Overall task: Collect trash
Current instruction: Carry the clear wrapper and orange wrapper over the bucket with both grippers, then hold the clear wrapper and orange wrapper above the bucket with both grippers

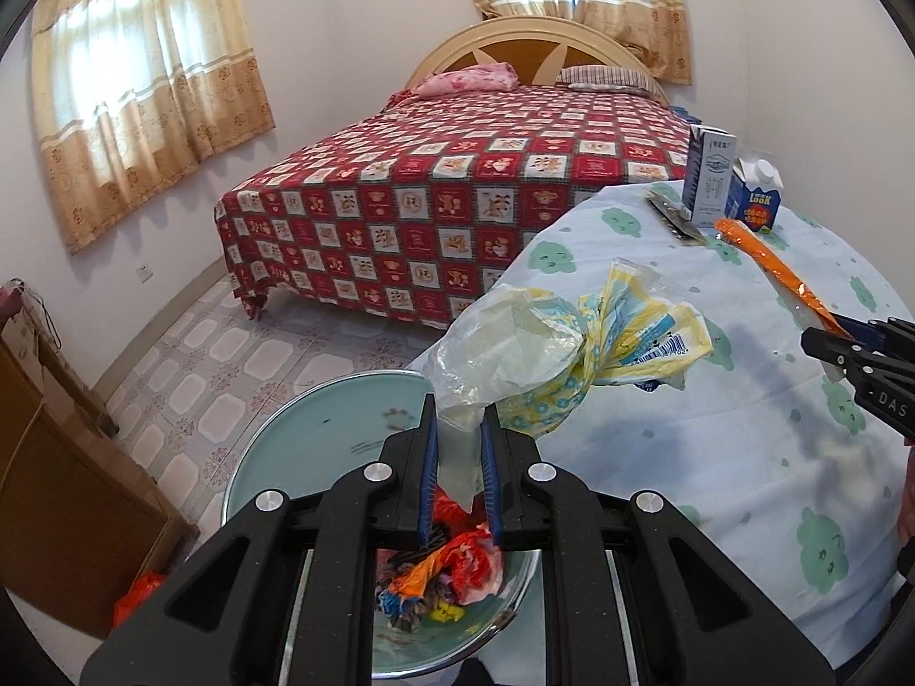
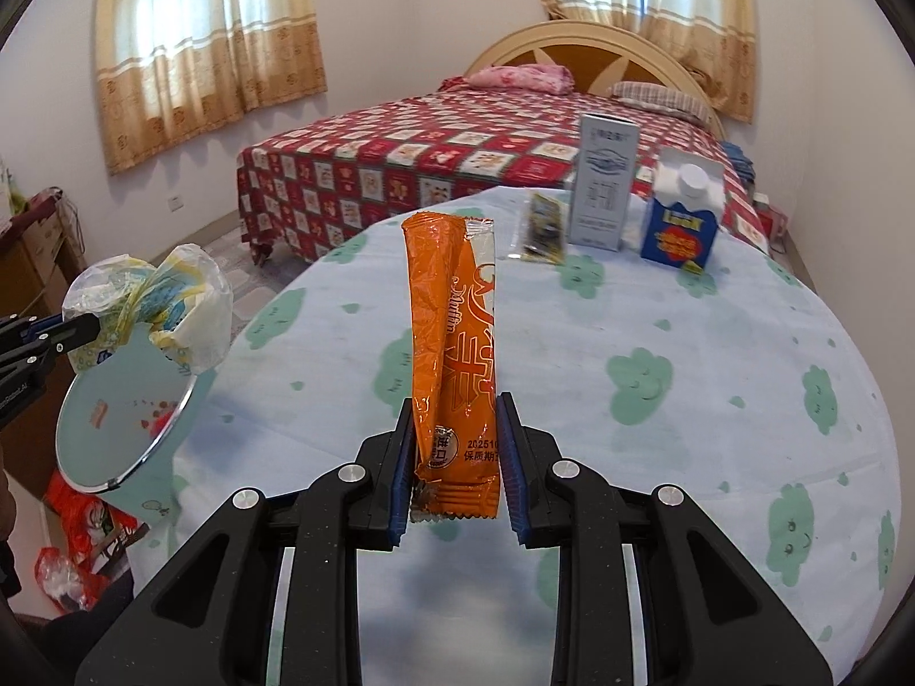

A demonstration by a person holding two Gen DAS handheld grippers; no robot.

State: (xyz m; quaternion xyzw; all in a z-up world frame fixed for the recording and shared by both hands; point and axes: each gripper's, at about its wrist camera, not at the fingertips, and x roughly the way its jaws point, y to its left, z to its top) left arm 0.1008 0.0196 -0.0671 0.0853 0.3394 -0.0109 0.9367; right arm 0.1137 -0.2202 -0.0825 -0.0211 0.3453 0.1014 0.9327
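Bedroom with a patterned bed (image 2: 486, 154) behind a cloth-covered round desk (image 2: 629, 400). Left gripper (image 1: 460, 457) is clamped on a crumpled plastic bag (image 1: 549, 354), held above the open trash bin (image 1: 320, 446) beside the desk. Right gripper (image 2: 457, 451) pinches an orange snack wrapper (image 2: 452, 354) by its lower end. Both items look light, limp and slippery, best held at a bunched fold. Two cartons (image 2: 606, 188) and a small dark packet (image 2: 543, 228) remain at the far edge, well clear.

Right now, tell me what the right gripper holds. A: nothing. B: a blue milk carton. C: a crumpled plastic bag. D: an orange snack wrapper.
D: the right gripper has its pads pressed on an orange snack wrapper standing up between them, above the table.
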